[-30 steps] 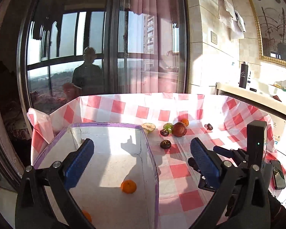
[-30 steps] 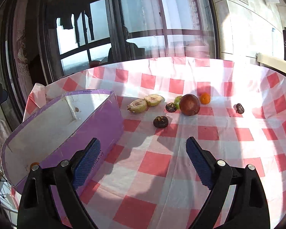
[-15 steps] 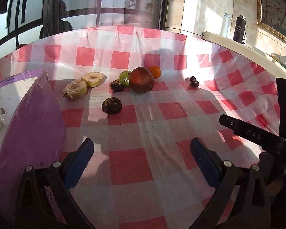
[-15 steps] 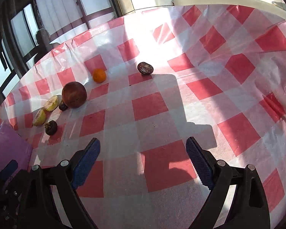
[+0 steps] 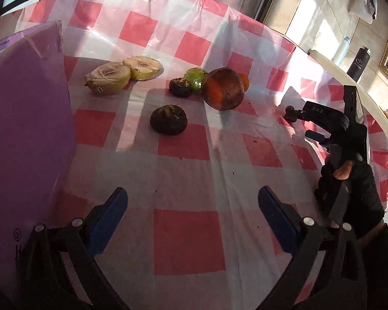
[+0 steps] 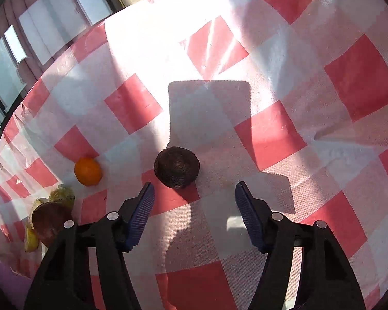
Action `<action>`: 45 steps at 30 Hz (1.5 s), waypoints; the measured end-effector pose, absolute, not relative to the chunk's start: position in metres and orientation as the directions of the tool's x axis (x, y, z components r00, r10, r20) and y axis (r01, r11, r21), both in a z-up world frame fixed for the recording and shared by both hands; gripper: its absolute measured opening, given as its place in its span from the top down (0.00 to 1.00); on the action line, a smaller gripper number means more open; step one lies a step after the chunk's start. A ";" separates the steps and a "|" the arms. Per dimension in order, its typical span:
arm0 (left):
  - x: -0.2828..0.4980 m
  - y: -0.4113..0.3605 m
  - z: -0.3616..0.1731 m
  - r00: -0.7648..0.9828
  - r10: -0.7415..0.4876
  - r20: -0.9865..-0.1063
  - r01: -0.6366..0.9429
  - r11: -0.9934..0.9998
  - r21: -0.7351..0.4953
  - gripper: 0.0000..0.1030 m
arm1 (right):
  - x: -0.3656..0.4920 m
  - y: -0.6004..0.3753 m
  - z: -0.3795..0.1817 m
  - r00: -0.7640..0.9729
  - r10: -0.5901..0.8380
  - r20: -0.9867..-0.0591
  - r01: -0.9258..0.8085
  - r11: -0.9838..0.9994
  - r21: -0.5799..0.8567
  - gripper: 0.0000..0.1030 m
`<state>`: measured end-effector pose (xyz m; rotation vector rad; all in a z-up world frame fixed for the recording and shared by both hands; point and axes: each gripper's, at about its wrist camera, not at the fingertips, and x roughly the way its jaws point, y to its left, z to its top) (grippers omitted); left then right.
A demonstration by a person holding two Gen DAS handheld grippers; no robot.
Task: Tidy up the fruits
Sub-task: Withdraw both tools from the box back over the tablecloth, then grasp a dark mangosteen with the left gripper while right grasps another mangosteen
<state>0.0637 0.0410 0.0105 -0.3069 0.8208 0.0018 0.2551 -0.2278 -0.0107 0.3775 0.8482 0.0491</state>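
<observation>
Right wrist view: I am holding the right gripper [image 6: 194,206] low over a small dark wrinkled fruit [image 6: 176,167], its blue-padded fingers [image 6: 141,213] spread apart with nothing between them. The fruit is lying on the red-and-white checked tablecloth [image 6: 271,51], just ahead of the fingertips and slightly toward the left finger, well apart from the cloth's far edge. A small orange [image 6: 88,171] is sitting near it to the left, and beyond that a cluster is being cut off at the frame's lower left corner.

In the left wrist view, I am keeping the left gripper [image 5: 192,215] hovering over bare cloth, fingers wide apart and empty. Ahead of it are lying another dark fruit [image 5: 168,119], a large reddish-brown fruit [image 5: 223,88], a green fruit [image 5: 195,78] touching a third dark one [image 5: 179,86], and two pale cut halves [image 5: 122,73]. The purple box [image 5: 25,129] is standing along the cloth's left edge.

I judge the sorting barely begun: every visible fruit is lying loose on the cloth. The box's inside is hidden, so I cannot tell what it holds. The orange is mostly hidden behind the reddish fruit here.
</observation>
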 end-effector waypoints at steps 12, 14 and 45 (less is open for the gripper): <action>0.066 0.043 0.009 0.679 -0.116 -0.725 -0.131 0.952 -0.275 0.02 | 0.245 -0.193 -0.009 0.638 0.156 -0.754 0.059 0.967 0.250 0.64; 0.066 0.043 0.008 0.677 -0.115 -0.727 -0.132 0.953 -0.274 0.02 | 0.216 -0.197 -0.009 0.644 0.240 -0.727 0.032 0.940 0.339 0.64; 0.091 0.026 0.009 0.666 -0.021 -0.746 -0.144 0.977 -0.156 0.60 | 0.147 -0.202 0.003 0.736 0.409 -0.539 -0.102 0.855 0.509 0.63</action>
